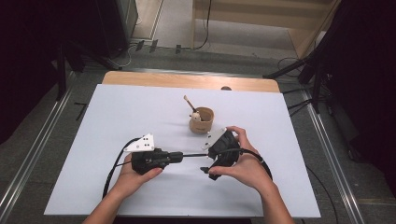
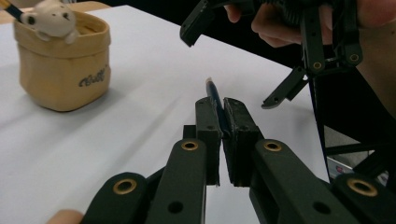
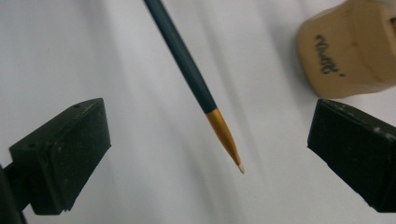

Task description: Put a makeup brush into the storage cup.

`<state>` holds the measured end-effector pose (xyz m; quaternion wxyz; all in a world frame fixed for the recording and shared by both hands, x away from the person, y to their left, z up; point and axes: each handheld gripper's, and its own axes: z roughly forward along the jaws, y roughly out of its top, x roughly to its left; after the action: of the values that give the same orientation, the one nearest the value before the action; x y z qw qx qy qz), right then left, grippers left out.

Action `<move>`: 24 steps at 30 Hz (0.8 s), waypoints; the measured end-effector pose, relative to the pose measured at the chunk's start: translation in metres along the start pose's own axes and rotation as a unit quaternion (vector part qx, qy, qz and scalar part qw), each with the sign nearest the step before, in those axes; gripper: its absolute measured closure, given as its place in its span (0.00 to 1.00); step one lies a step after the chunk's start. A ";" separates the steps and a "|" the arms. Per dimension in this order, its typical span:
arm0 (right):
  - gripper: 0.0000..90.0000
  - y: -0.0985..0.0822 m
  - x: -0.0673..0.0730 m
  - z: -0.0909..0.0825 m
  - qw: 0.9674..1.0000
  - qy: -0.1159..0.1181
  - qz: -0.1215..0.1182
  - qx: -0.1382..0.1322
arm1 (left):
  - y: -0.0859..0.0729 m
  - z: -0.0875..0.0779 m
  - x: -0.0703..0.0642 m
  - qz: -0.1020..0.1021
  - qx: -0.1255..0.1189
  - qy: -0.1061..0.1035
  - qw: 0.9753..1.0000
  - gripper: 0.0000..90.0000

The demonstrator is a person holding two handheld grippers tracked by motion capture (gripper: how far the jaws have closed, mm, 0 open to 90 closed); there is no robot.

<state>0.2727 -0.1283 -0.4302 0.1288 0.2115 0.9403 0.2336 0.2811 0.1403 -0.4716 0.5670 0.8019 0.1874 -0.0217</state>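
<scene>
Paintbrush passed between grippers near the surface's middle

Left gripper (image 2: 223,119) clamped the paintbrush (image 3: 192,77); right gripper (image 3: 210,154) gaped wide, holding nothing (its view showed the brush's pale tip).

tongs (image 2: 223,122) clamping dark brush (image 2: 214,92), tan pouch (image 2: 63,65)

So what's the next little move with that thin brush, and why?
Probably the left tongs carry the brush toward the tan cup and drop it in. They are clamped on its dark handle, while the right tongs stand wide open around its tip without touching, and the cup already holds another brush.
</scene>
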 end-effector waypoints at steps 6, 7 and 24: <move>0.00 -0.005 -0.004 0.000 0.997 -0.001 0.064 -0.040 | 0.001 -0.007 0.003 -0.004 -0.019 0.018 1.000 0.96; 0.00 -0.006 -0.004 0.001 0.996 -0.008 0.072 -0.044 | 0.001 -0.008 0.003 -0.006 -0.024 0.021 0.999 0.96; 0.00 -0.018 -0.004 0.009 0.978 -0.011 0.180 -0.108 | 0.002 -0.022 0.009 -0.014 -0.058 0.059 0.996 0.96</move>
<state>0.2734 -0.1411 -0.4455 0.1166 0.3646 0.8546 0.3508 0.2863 0.1627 -0.4635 0.5999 0.7650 0.2327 0.0284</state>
